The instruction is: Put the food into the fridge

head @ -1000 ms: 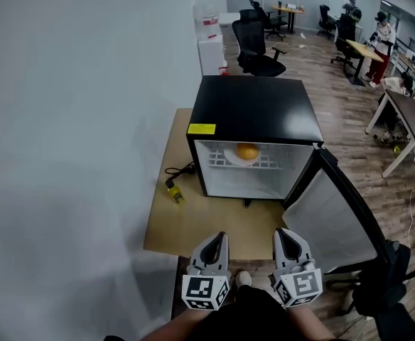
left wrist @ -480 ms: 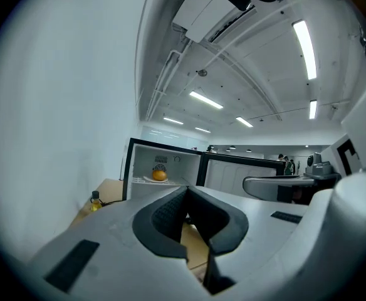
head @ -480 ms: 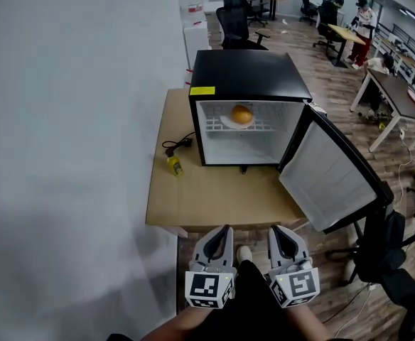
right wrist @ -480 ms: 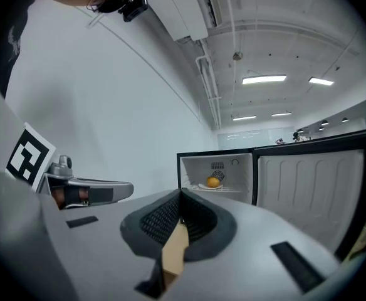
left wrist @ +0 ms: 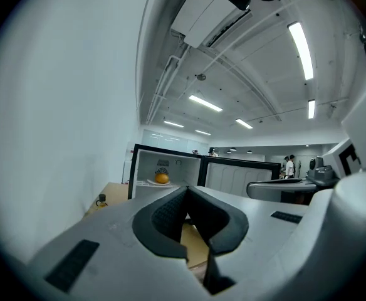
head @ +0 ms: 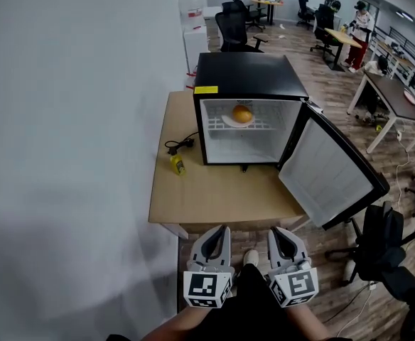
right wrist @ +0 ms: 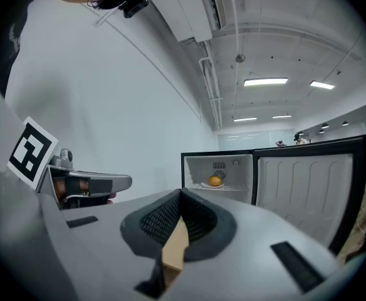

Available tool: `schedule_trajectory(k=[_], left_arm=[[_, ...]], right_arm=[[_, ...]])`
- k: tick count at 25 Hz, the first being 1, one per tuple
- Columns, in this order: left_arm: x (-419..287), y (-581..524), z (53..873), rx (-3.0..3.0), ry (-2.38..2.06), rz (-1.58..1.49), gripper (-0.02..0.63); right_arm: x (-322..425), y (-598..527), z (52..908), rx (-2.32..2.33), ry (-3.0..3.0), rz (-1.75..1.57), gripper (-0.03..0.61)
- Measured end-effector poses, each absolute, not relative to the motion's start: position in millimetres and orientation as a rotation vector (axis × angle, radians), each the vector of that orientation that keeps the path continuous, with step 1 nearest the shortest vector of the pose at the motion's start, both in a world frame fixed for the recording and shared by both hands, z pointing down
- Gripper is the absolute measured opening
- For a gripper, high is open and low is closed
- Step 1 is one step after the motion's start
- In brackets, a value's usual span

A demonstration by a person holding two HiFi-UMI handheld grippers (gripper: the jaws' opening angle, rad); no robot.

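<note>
The left gripper [left wrist: 186, 192] and the right gripper [right wrist: 179, 193] both have their jaws closed tip to tip and hold nothing. They are near the front edge of the wooden table [head: 193, 197]. Beyond them, the orange [head: 242, 114] sits on a white plate [head: 228, 122] on the wire shelf [head: 264, 128] of the mini fridge [head: 250, 77], whose door [head: 332, 172] is open. Only the head view shows the black cord [head: 181, 145] beside the fridge.

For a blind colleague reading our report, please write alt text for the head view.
A black mini fridge stands open on a wooden table, an orange on a white plate on its wire shelf. Near the bottom edge, the left gripper and right gripper, both shut and empty, point toward it.
</note>
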State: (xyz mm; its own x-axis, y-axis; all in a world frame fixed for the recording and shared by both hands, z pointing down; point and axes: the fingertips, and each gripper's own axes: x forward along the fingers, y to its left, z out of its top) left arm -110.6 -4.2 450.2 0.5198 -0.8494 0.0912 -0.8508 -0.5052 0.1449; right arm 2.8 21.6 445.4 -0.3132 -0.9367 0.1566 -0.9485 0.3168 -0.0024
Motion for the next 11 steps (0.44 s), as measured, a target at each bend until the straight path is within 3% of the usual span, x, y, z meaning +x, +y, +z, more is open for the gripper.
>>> schedule_trajectory(k=[11], left_arm=[[-95,-16,435,2.613,-1.462,0.003,0.013]], right_arm=[[15,11,430,1.772,-2.464,0.116,0.06]])
